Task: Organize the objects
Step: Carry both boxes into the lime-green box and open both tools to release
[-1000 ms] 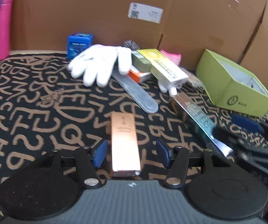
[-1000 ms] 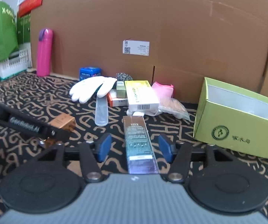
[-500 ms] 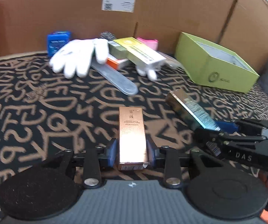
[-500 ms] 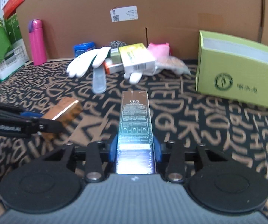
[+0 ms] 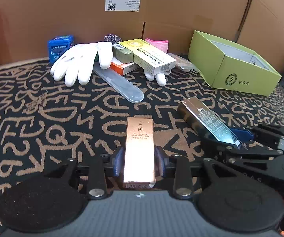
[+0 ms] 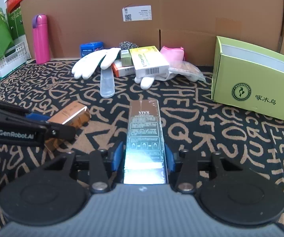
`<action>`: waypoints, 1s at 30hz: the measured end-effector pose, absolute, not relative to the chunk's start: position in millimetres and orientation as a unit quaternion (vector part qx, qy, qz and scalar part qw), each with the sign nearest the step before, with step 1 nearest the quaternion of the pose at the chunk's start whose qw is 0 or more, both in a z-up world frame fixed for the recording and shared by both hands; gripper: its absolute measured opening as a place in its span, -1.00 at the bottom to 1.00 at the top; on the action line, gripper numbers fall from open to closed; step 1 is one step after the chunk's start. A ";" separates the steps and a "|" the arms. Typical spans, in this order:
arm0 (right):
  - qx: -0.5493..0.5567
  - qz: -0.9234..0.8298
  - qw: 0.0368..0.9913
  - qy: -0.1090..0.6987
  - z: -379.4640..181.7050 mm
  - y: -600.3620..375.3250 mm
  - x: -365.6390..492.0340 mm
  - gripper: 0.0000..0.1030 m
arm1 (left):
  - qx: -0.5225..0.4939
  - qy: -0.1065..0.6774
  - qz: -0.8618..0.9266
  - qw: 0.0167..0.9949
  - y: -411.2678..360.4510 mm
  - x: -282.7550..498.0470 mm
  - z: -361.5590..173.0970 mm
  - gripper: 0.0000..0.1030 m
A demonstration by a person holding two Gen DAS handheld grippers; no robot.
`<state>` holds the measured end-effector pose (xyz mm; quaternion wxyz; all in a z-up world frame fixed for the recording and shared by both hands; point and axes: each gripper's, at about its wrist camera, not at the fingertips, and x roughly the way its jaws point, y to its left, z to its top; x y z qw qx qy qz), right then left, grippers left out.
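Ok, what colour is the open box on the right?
Lime green open box with a dark green round logo; clearest in the right wrist view.

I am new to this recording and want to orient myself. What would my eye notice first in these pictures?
Each gripper clamps a slim carton over the letter-patterned cloth: the left gripper holds a copper box, the right gripper a dark VIVX box. Behind lie white gloves and an open green box.
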<state>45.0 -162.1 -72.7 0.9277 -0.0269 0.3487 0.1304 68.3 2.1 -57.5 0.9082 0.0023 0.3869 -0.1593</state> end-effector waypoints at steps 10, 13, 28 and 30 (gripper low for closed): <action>0.011 0.132 0.932 0.337 -75.4 -173.5 38.4 -0.25 | 0.008 0.381 -0.166 0.909 0.5 59.0 -57.8 -0.35; 0.021 0.133 0.933 0.333 -70.9 -179.8 28.9 -0.26 | -0.005 0.387 -0.182 0.904 -0.4 54.0 -52.2 -0.35; 0.059 0.075 0.973 0.212 0.8 -271.3 -6.4 -0.26 | -0.018 0.308 -0.304 0.902 -90.6 66.7 32.7 -0.35; 0.058 0.059 0.978 0.193 12.4 -288.0 -5.3 -0.26 | -0.028 0.301 -0.306 0.903 -102.9 78.4 44.0 -0.35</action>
